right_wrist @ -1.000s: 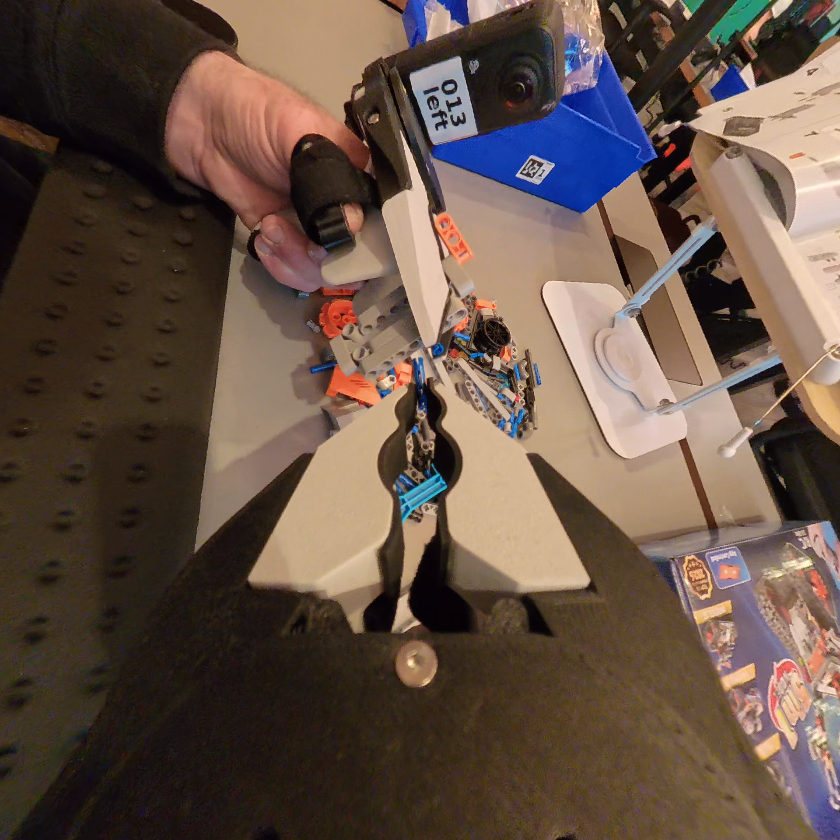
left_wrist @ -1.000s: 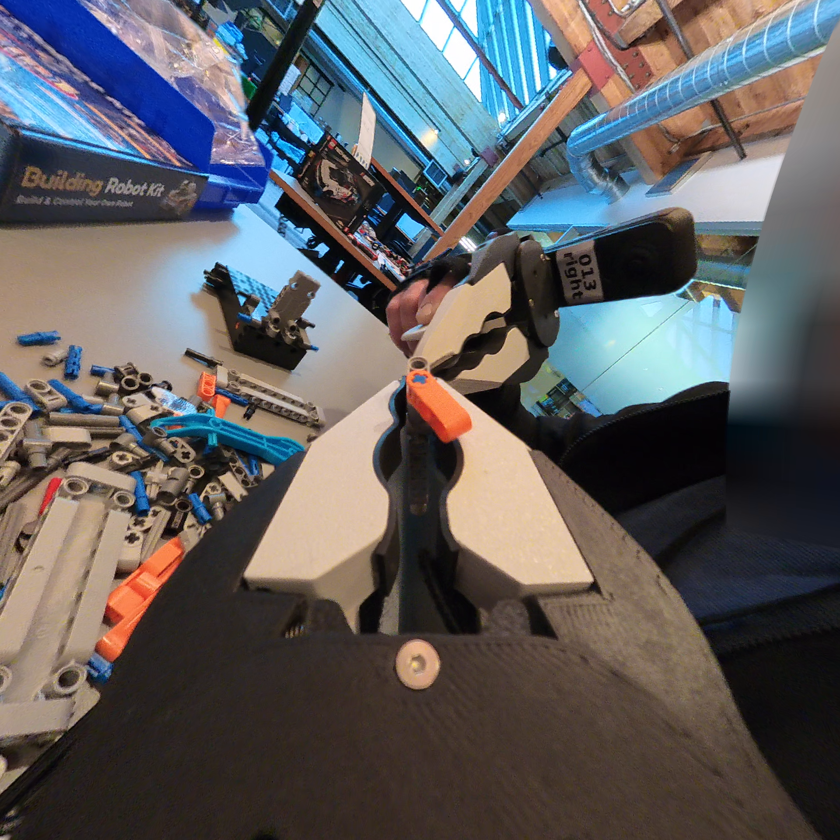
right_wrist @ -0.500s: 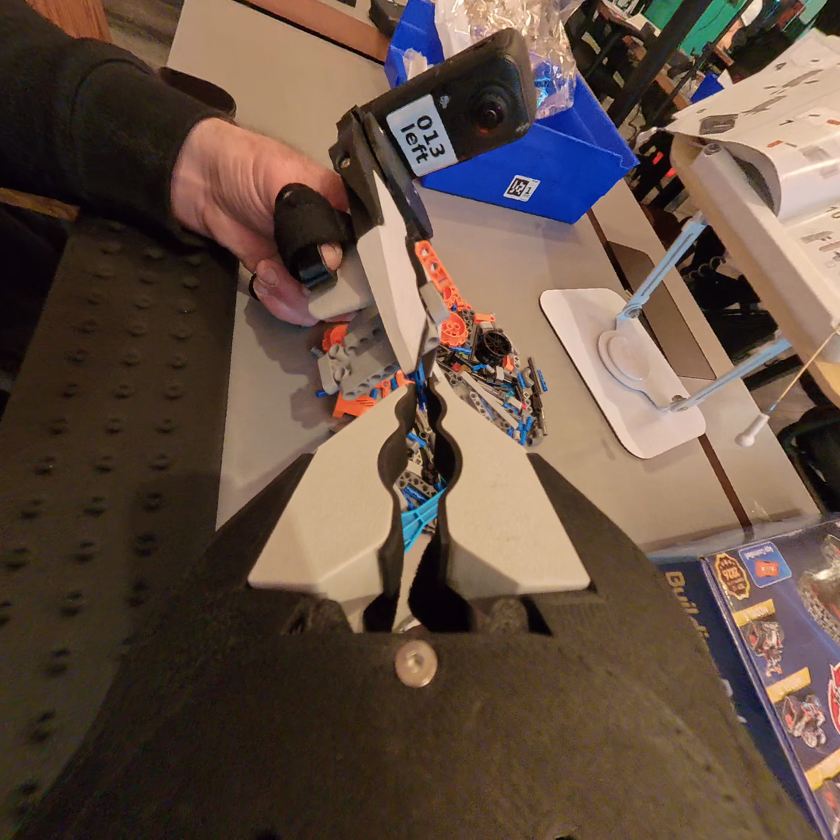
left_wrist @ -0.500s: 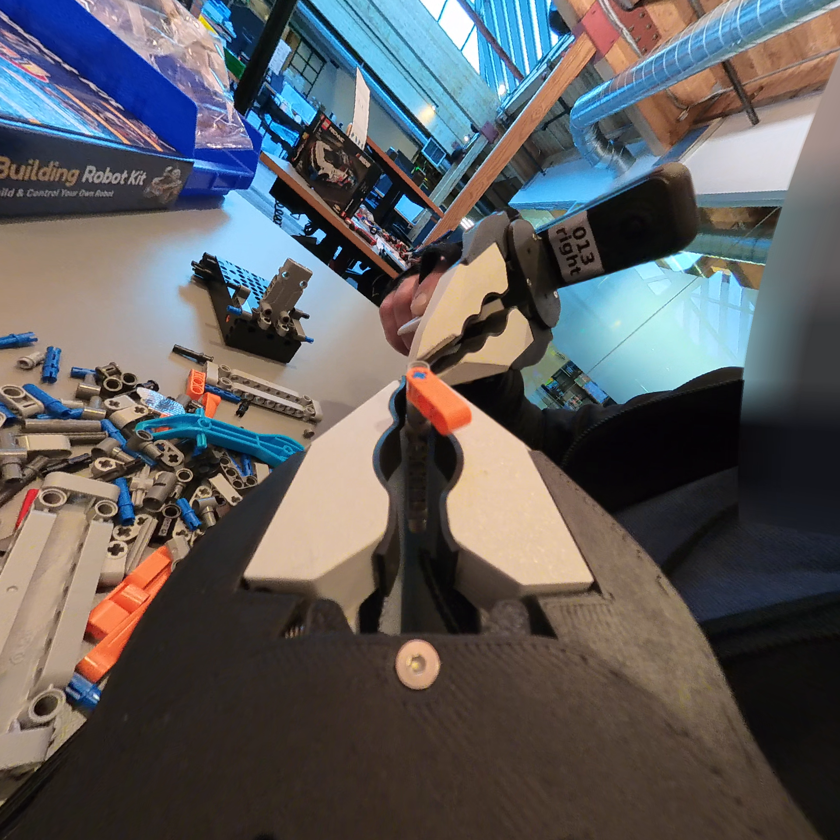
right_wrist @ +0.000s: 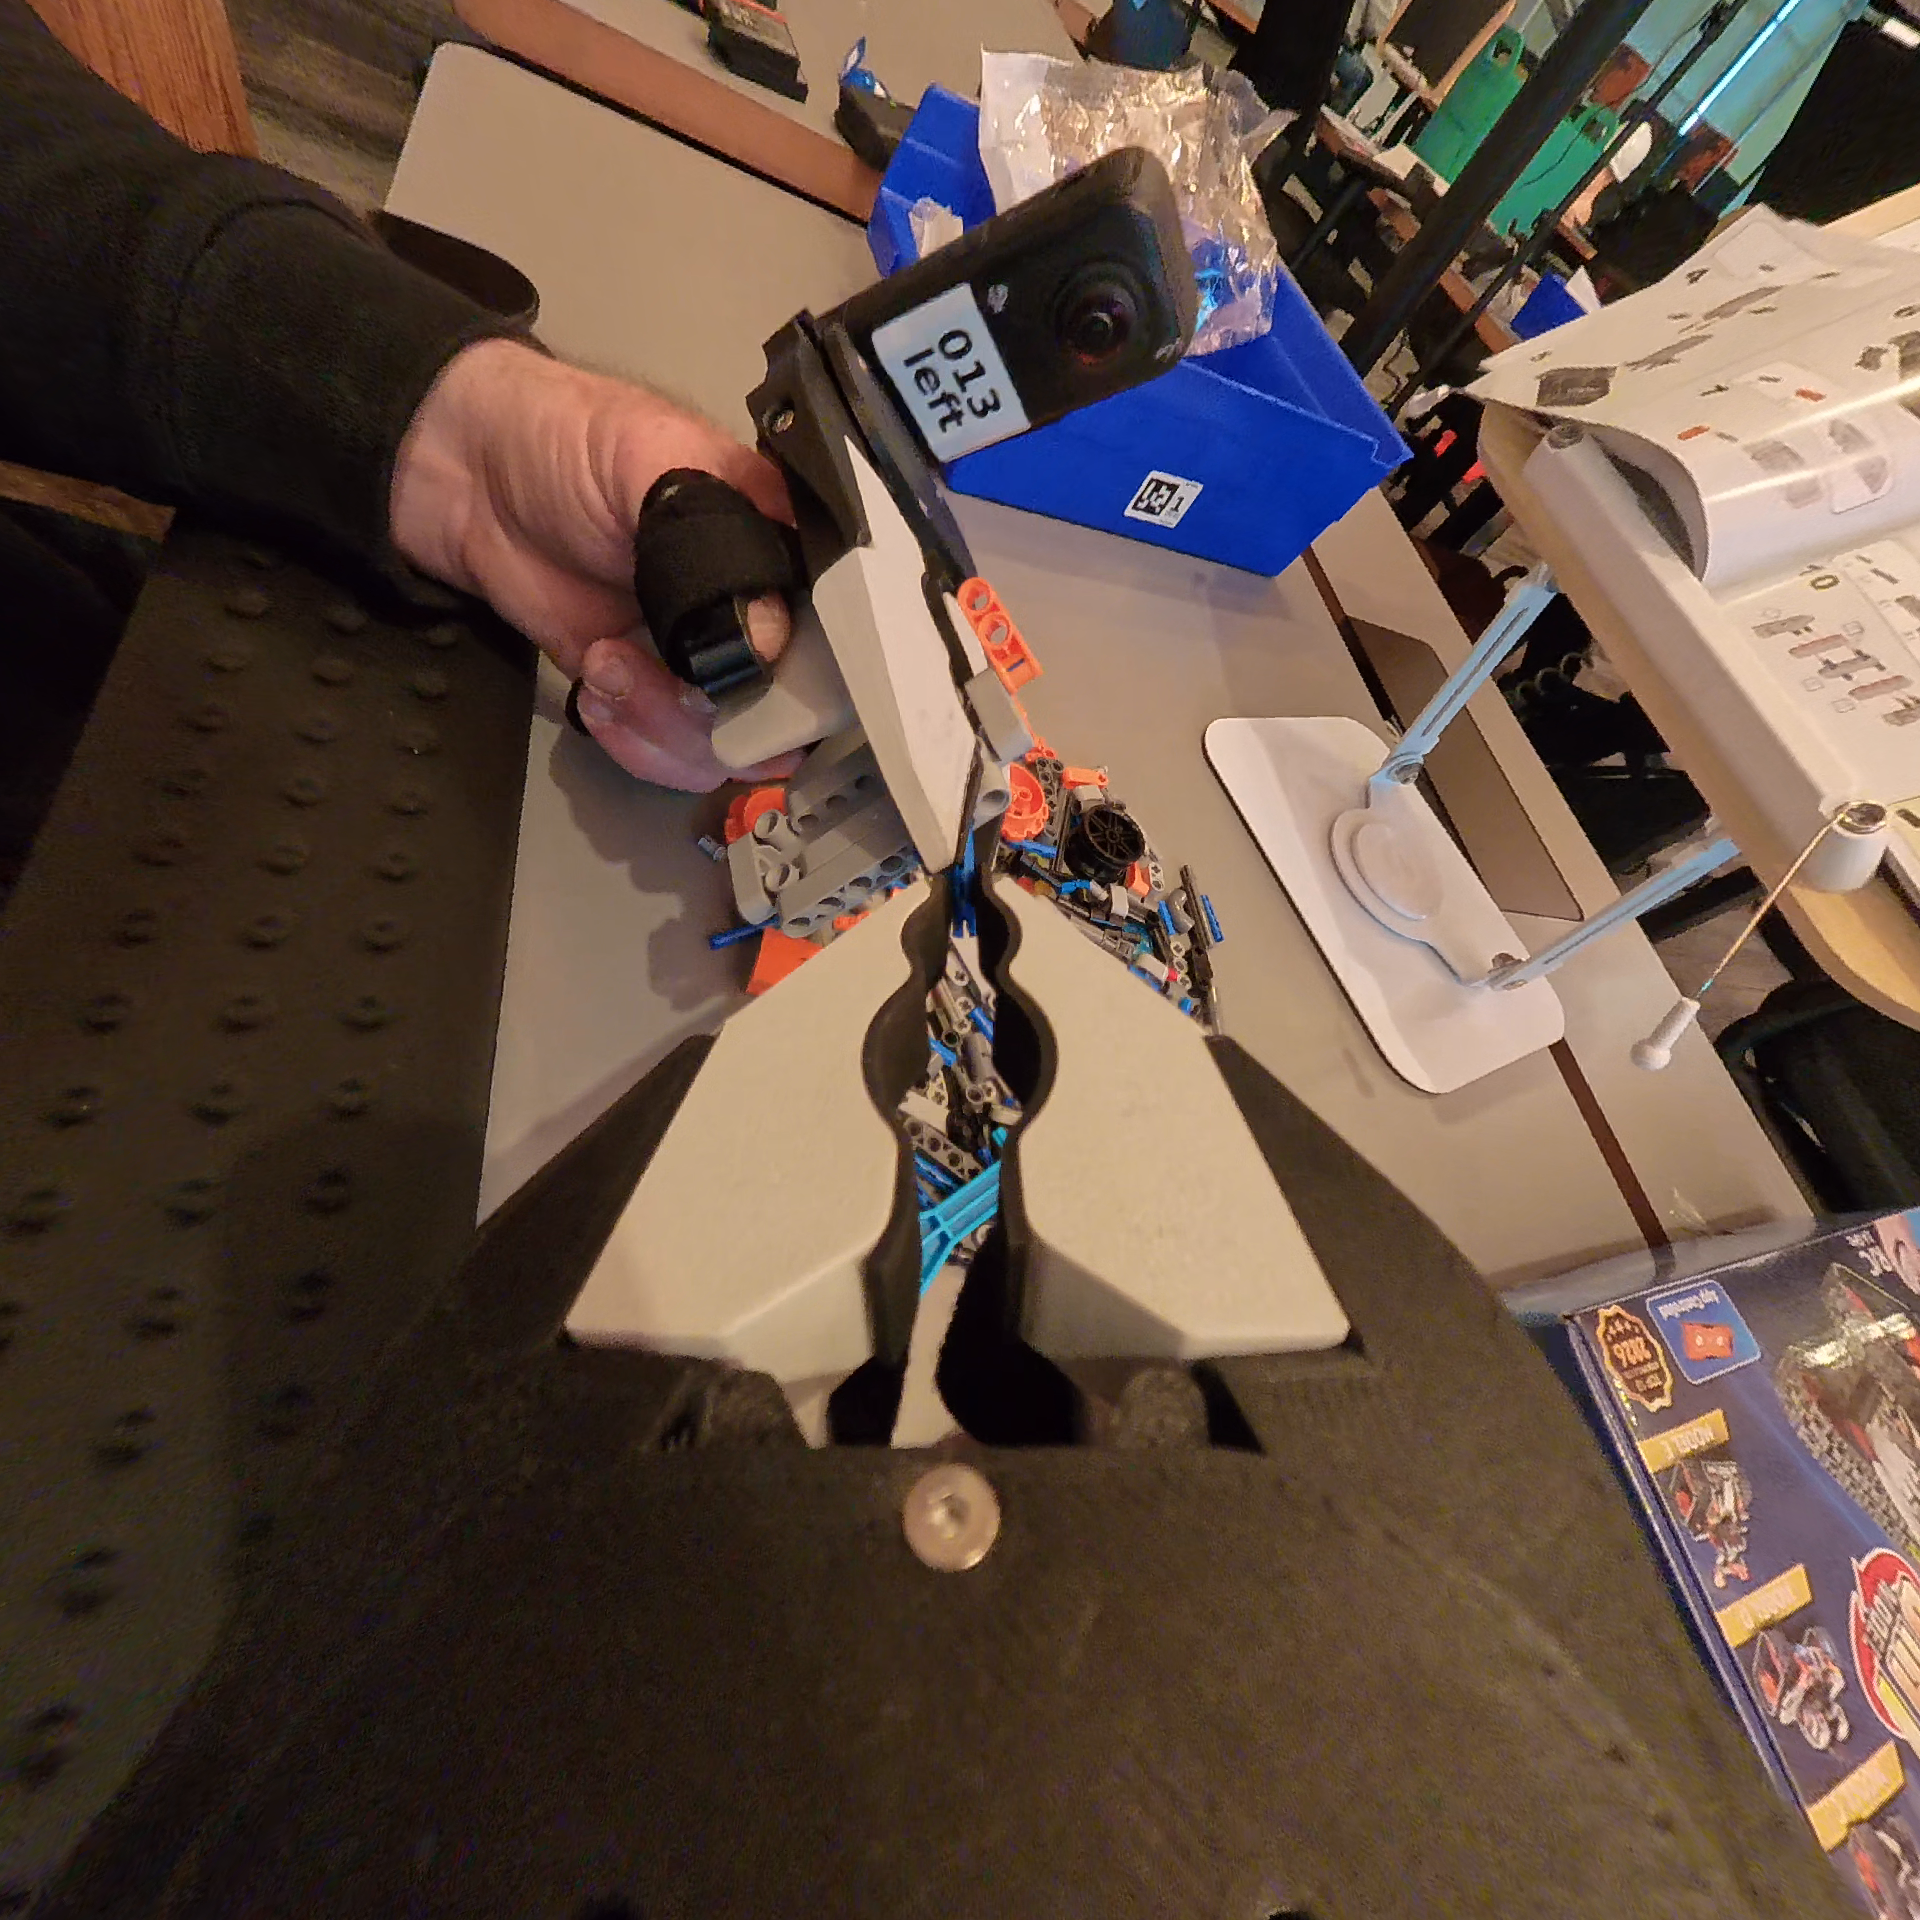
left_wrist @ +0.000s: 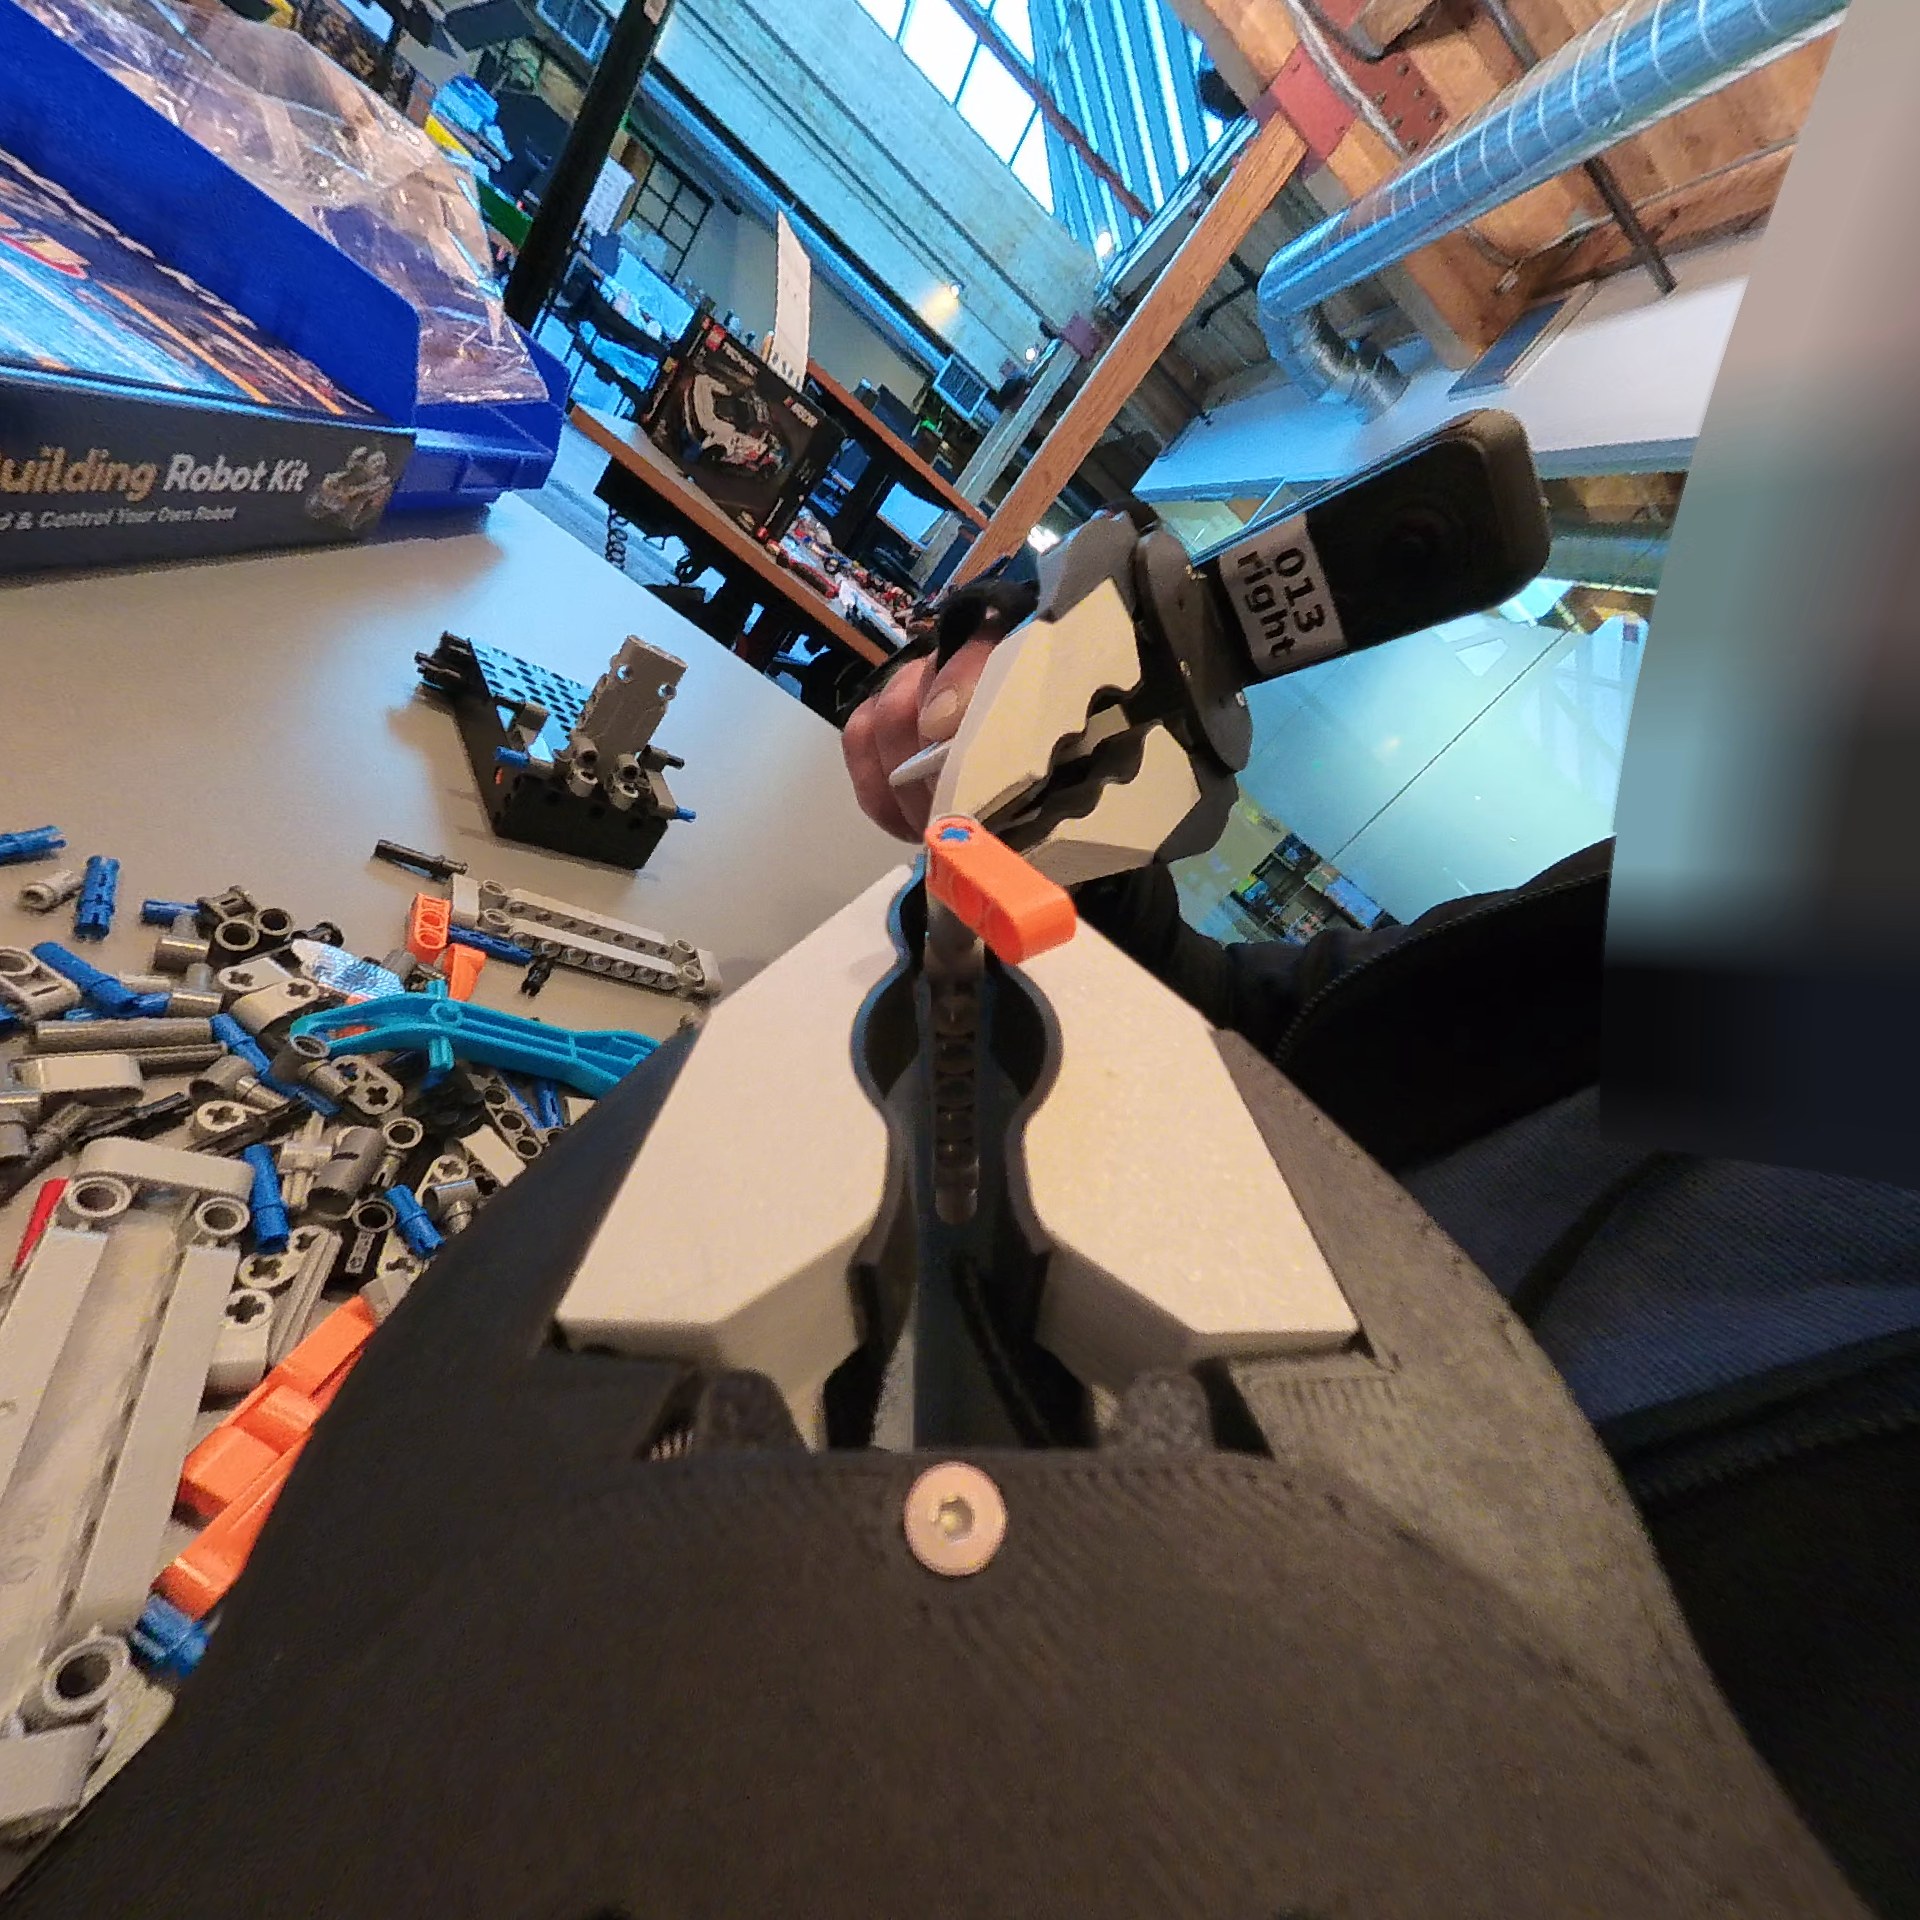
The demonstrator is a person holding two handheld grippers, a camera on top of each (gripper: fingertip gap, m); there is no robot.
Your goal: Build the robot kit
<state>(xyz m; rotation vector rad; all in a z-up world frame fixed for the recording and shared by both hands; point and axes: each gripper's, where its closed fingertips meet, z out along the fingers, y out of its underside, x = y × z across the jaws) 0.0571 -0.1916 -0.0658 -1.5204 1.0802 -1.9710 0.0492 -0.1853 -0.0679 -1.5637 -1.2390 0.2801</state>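
Observation:
My left gripper (left_wrist: pixel 925 883) is shut on a dark grey studded beam (left_wrist: pixel 951 1049) with an orange connector (left_wrist: pixel 997 904) at its tip, held above the table. My right gripper (left_wrist: pixel 940 821) meets it tip to tip, against a blue pin (left_wrist: pixel 951 831) sitting in the connector's end hole. In the right wrist view my right gripper (right_wrist: pixel 964 904) has its jaws almost closed, with a bit of blue pinched at the tips. The left gripper (right_wrist: pixel 961 847) comes in from above, held by a hand, with the orange connector (right_wrist: pixel 997 634) along its side.
A pile of loose grey, blue and orange building parts (left_wrist: pixel 208 1091) lies on the grey table (right_wrist: pixel 644 260). It also shows in the right wrist view (right_wrist: pixel 1091 883). A black and grey sub-assembly (left_wrist: pixel 571 758), a blue bin (right_wrist: pixel 1195 447), a kit box (right_wrist: pixel 1766 1507) and a white booklet stand (right_wrist: pixel 1382 883) sit around it. My left and right fingertips are right by each other.
Both grippers stay shut and tip to tip. The pair has tilted and shifted a little over the pile, and the orange connector has turned slightly.

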